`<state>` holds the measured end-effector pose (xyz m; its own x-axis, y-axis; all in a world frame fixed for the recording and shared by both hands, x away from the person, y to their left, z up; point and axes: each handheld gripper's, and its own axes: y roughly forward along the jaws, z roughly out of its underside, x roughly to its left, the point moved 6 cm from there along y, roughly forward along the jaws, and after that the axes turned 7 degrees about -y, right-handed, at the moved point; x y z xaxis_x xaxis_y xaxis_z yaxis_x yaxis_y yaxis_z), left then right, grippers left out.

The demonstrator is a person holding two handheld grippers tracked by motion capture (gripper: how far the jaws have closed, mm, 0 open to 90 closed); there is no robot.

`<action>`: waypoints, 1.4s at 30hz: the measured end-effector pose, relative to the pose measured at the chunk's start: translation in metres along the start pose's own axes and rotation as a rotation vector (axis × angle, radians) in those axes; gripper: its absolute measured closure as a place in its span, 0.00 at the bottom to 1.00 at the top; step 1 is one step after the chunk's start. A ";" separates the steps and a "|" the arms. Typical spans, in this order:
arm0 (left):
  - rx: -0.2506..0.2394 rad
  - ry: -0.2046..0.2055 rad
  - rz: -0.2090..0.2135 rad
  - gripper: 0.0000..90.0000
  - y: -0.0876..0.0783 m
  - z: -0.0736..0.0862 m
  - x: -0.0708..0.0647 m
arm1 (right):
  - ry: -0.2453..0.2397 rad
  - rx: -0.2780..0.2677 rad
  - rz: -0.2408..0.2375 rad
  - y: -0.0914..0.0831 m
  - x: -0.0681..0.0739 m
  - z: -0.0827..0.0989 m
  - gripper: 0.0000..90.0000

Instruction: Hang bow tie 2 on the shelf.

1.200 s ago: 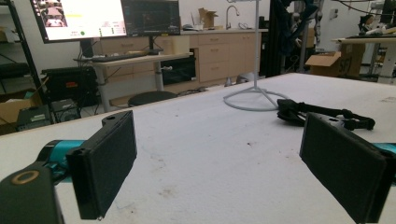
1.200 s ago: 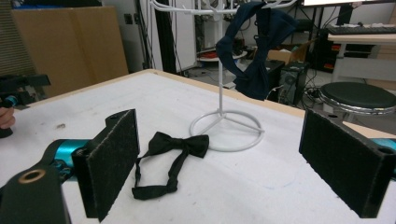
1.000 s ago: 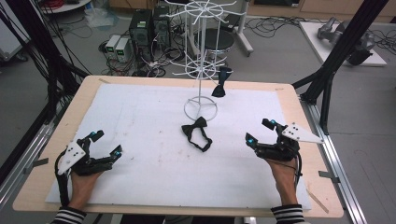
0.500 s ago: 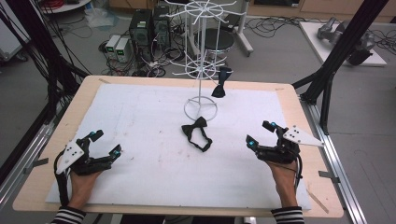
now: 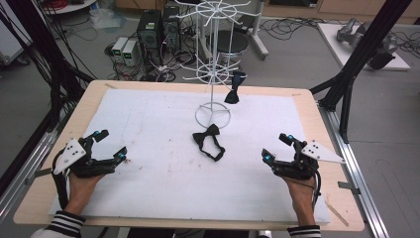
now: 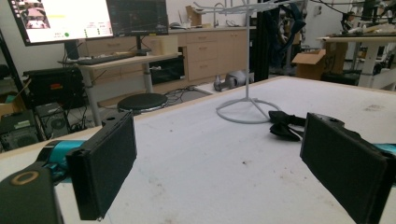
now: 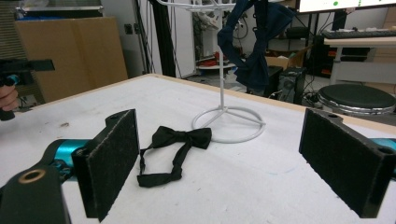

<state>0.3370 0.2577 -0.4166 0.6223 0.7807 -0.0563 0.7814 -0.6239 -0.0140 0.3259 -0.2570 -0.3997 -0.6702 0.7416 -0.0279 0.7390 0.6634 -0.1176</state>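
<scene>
A black bow tie (image 5: pixel 208 141) lies flat on the white mat, just in front of the ring base of a white wire rack (image 5: pixel 213 74). A dark blue bow tie (image 5: pixel 234 90) hangs from a lower arm of that rack. My left gripper (image 5: pixel 110 145) is held at the mat's left side, open and empty. My right gripper (image 5: pixel 277 147) is at the right side, open and empty too. In the right gripper view the black bow tie (image 7: pixel 173 144) lies ahead between the jaws, with the blue one (image 7: pixel 252 42) hanging above. In the left gripper view the black bow tie (image 6: pixel 285 125) lies beside the rack base (image 6: pixel 247 110).
The white mat (image 5: pixel 163 173) covers most of a wooden table (image 5: pixel 39 198). Black frame posts (image 5: pixel 356 64) stand at the table's left and right. Computers, cables and a stool (image 5: pixel 229 43) are on the floor beyond the far edge.
My left gripper has lifted slightly off the mat. The right gripper and both bow ties have stayed in place.
</scene>
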 end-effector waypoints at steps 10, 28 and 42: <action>0.048 0.028 0.065 0.12 0.019 -0.025 -0.008 | 0.011 -0.006 0.005 -0.006 0.000 0.006 0.13; 0.190 0.026 0.183 0.12 0.061 -0.046 -0.024 | -0.017 -0.039 0.018 -0.009 0.011 0.005 0.13; 0.290 0.047 0.254 0.12 0.090 -0.053 -0.036 | -0.006 -0.035 0.026 -0.010 0.013 0.017 0.13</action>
<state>0.3873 0.1753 -0.3628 0.8011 0.5966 -0.0485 0.5607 -0.7764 -0.2879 0.3087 -0.2552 -0.4161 -0.6509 0.7583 -0.0365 0.7582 0.6468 -0.0823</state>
